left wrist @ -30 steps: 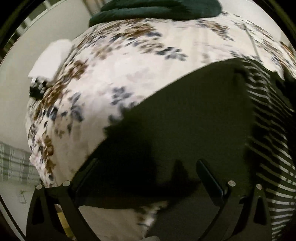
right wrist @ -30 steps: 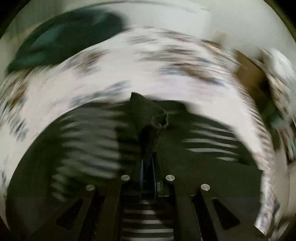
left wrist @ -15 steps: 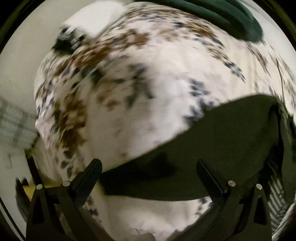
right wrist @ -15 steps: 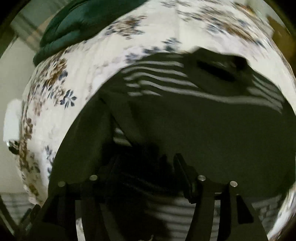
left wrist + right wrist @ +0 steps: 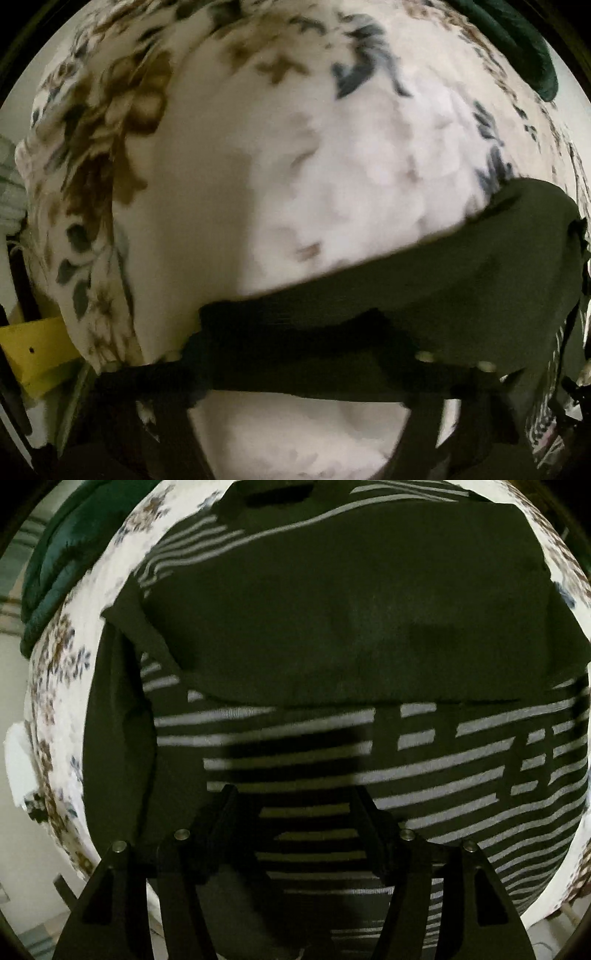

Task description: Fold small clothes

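A dark garment with pale stripes lies on the floral bed sheet. Its plain dark part is folded over the striped body. My right gripper hangs open just above the stripes and holds nothing. In the left wrist view, a plain dark edge of the garment runs across the sheet. My left gripper points down over its end. It is blurred and its jaws are closing, with the dark cloth between them; the fingers still stand well apart.
A dark green blanket is bunched at the far end of the bed and also shows in the left wrist view. A yellow object sits below the bed's left edge. A white item lies by that side.
My right gripper let go of the dark fold it pinched, opened, and dropped closer to the stripes. My left gripper slid toward the end of the dark edge, came lower, and its jaws narrowed.
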`<state>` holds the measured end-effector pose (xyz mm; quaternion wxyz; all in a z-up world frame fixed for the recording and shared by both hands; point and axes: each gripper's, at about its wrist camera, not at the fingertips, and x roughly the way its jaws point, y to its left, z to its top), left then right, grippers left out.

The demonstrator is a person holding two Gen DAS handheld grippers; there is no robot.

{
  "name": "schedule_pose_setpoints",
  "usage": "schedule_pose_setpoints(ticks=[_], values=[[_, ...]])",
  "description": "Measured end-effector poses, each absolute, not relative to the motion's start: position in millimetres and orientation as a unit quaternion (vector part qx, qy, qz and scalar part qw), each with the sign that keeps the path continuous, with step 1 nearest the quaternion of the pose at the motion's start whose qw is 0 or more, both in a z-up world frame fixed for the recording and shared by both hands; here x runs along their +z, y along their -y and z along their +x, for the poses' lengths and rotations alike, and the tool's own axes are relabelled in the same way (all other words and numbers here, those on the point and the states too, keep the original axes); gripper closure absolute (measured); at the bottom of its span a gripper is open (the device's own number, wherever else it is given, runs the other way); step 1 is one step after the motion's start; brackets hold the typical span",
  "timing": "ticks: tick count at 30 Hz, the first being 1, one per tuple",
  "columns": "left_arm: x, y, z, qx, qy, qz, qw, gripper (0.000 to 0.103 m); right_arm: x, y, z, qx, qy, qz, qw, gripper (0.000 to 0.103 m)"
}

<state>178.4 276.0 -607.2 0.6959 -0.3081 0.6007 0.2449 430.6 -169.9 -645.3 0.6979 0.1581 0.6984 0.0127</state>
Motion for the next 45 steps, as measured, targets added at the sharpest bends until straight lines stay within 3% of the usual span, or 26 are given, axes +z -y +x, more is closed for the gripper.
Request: schedule_pose_setpoints(ticks=[1,2,11,18,20,21,23,27,33,35,37,43,45], values=[[-598.5,-270.8,183.0,0.238,-0.596,-0.296,0.707,0.082,-646.0,165.3,429.3,0.014,-0.700,0.150,0.699,0.039],[-589.7,-267.6,185.6,0.235,-0.594,-0.286,0.714,0.087,-645.1,161.6,427.4,0.018,-0.700,0.142,0.700,0.039],[-490.1,-325.6,204.7,0.249,-0.483,-0.329,0.772,0.089,-634.0,131.6,421.5,0.036,-0.693,0.126,0.709,0.039],[-509.9,-398.7,213.6,0.243,-0.447,-0.416,0.754,0.079,-638.6,111.3,418.5,0.047,-0.699,0.127,0.702,0.039],[-513.9,-403.1,199.3,0.255,-0.435,-0.436,0.746,0.069,-640.1,107.1,414.9,0.050,-0.702,0.125,0.699,0.039],[-518.7,-403.7,188.5,0.262,-0.429,-0.447,0.740,0.055,-641.2,105.0,412.7,0.052,-0.703,0.123,0.698,0.039],[-527.6,-401.3,170.0,0.280,-0.420,-0.468,0.725,0.044,-643.4,102.2,409.7,0.053,-0.707,0.122,0.695,0.039],[-559.1,-399.4,148.9,0.277,-0.396,-0.542,0.687,0.044,-650.2,96.9,406.7,0.052,-0.715,0.120,0.687,0.039],[-594.3,-398.9,179.0,0.253,-0.368,-0.599,0.664,0.044,-658.5,90.7,408.4,0.045,-0.721,0.111,0.683,0.039],[-600.7,-401.7,191.1,0.268,-0.367,-0.594,0.664,0.049,-660.6,88.6,409.7,0.042,-0.721,0.105,0.683,0.039],[-595.5,-403.4,201.8,0.292,-0.370,-0.569,0.673,0.097,-662.3,86.8,411.0,0.038,-0.722,0.099,0.683,0.039],[-531.3,-386.5,190.9,0.269,-0.336,-0.511,0.744,0.098,-663.3,83.7,411.8,0.035,-0.722,0.084,0.686,0.039],[-533.2,-379.1,177.4,0.258,-0.355,-0.509,0.741,0.094,-664.2,83.4,412.2,0.036,-0.723,0.081,0.685,0.039]])
